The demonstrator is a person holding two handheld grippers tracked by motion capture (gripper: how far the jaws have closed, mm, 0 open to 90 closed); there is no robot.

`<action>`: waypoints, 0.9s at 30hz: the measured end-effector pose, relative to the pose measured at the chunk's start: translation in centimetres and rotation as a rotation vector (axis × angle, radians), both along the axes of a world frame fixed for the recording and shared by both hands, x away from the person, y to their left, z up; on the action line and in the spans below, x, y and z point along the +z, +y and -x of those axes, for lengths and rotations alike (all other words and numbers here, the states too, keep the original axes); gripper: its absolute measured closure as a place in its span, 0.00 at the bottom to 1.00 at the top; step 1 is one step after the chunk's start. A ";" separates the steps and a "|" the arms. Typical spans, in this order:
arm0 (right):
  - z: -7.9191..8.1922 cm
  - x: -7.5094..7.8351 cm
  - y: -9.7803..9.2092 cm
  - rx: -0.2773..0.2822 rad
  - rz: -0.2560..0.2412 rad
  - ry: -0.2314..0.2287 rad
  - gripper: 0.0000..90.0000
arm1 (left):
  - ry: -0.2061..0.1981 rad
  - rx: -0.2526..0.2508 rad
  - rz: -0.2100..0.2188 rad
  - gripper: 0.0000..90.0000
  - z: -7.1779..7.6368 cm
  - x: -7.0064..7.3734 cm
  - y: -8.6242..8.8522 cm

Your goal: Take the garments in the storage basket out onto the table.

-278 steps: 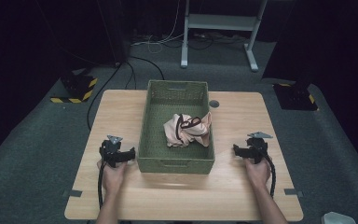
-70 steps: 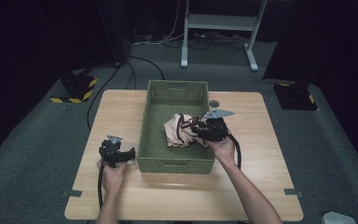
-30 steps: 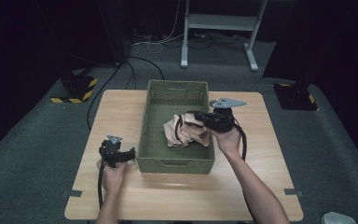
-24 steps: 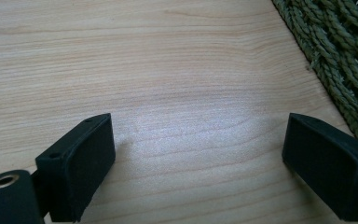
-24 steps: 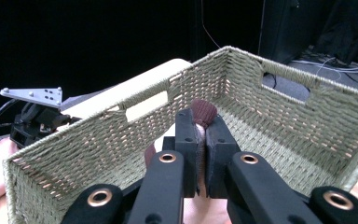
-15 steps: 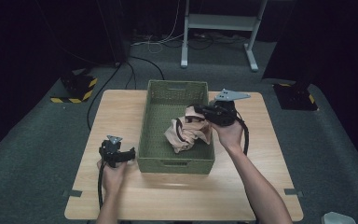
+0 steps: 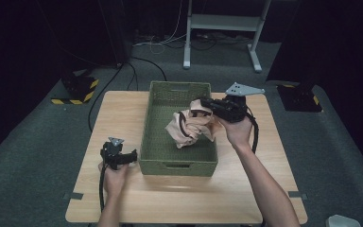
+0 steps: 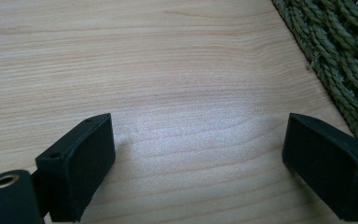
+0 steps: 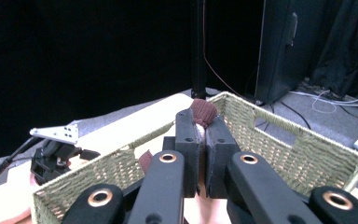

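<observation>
Right gripper [image 7: 206, 105]: clamped on the dark brown edge of the cloth [image 7: 190, 126], held lifted above the basket [image 7: 157, 144]
Cloth: peach-pink bundle hanging over the basket's middle
Left gripper [image 8: 196, 163]: jaws wide apart, resting on the surface [image 7: 123, 116] beside the basket
Writing: none readable

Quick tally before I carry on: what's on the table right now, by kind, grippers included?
Woven basket: 1
Cloth, pinkish with dark brown trim, lifted above the basket: 1
Grippers: 2, the left gripper with jaws apart over the table, the right gripper clamped on the cloth's trim
Total: 4
</observation>
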State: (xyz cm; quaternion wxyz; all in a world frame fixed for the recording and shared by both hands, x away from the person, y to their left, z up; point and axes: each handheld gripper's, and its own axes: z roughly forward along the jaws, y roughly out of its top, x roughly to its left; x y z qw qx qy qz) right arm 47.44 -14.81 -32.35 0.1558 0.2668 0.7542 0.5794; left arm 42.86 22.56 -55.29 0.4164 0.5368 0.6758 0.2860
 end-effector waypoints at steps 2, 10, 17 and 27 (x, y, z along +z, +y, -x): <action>0.1 0.5 -0.2 0.001 -0.011 -0.008 0.96 | 0.000 0.000 0.000 0.10 0.0 0.0 0.0; 0.4 2.5 -1.7 -0.008 -0.059 -0.041 0.96 | 0.000 0.000 0.001 0.10 0.0 0.0 0.0; 0.5 3.4 -3.3 -0.032 -0.090 -0.056 0.96 | 0.000 0.000 0.000 0.10 0.0 0.0 0.0; 0.7 4.3 -7.1 -0.101 -0.138 -0.080 0.96 | 0.002 -0.003 -0.001 0.10 0.0 0.0 0.0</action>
